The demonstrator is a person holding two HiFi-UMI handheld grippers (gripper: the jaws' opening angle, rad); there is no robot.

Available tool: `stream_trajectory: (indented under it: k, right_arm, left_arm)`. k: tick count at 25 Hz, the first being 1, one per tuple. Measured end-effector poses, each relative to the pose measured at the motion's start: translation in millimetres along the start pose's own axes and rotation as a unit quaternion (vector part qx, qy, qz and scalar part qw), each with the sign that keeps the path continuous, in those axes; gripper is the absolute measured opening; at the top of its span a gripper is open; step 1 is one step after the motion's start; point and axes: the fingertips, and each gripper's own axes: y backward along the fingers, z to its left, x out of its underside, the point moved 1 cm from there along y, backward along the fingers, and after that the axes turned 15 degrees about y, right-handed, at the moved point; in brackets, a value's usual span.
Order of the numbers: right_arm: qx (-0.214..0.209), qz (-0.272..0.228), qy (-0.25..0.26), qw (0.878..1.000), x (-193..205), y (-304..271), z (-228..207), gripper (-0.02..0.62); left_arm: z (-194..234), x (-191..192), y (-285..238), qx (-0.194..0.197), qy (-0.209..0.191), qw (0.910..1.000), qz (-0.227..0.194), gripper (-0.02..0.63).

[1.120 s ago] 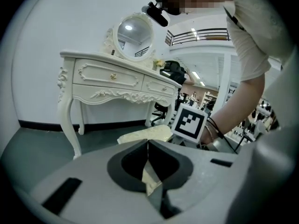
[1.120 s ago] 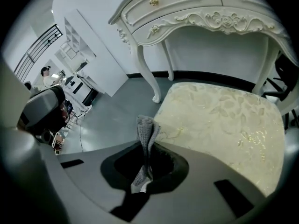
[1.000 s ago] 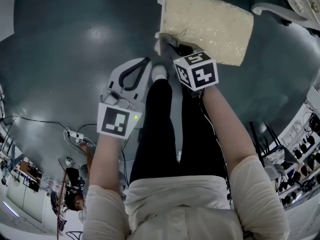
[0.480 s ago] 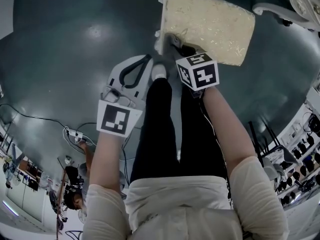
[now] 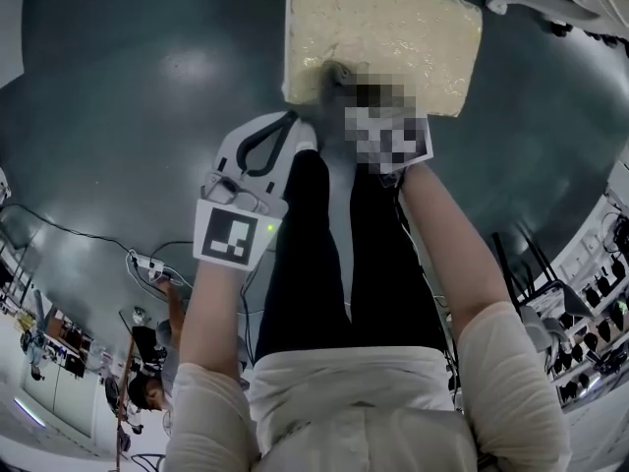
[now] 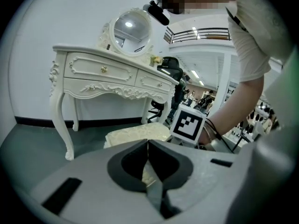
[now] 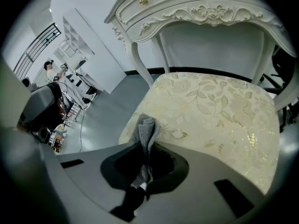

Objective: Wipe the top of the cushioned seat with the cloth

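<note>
There's the cloth (image 7: 145,129) over the seat (image 7: 215,111)!
At its 7 o'clock corner, right gripper (image 7: 147,146) pinches it; left gripper (image 6: 148,146) clenched, empty.

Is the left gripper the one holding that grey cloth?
No, the grey cloth is pinched in the right gripper at the cushioned seat, while the left gripper is shut on nothing.

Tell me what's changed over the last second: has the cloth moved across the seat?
Yes, a little. The right gripper, shut on the cloth, has carried it from the seat's near left corner inward along the near edge, so it now sits further over the cushion. Nothing was taken hold of or let go. The left gripper stays shut and empty, off the seat.
</note>
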Motion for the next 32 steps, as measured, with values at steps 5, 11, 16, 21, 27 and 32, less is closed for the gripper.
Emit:
stream_trajectory:
  k: [5,11,16,21,27,32]
  right_arm:
    - [0.006,0.002,-0.002,1.0,22.0,15.6,-19.4,0.028]
    - [0.011,-0.001,-0.008,1.0,45.9,41.1,-44.1,0.028]
    - [0.012,-0.002,-0.006,1.0,62.3,56.3,-62.8,0.028]
    - [0.016,-0.004,-0.007,1.0,79.0,70.1,-82.1,0.028]
    - [0.023,-0.006,-0.014,1.0,101.4,88.7,-107.7,0.028]
    - [0.031,-0.006,-0.022,0.999,120.3,103.6,-127.7,0.028]
  left_arm:
    - [-19.6,6.6,-18.7,-0.003,0.004,1.0,0.003,0.003]
    - [-57.0,5.9,-41.3,0.01,-0.01,0.9999,0.009,0.003]
    - [-77.2,9.7,-57.4,0.004,0.001,1.0,0.006,0.003]
    - [-96.6,11.1,-76.0,0.0,0.004,1.0,0.001,0.003]
    - [-118.5,11.2,-99.4,0.001,0.005,1.0,0.0,0.003]
    - [-140.2,10.2,-118.7,0.009,-0.002,1.0,0.002,0.003]
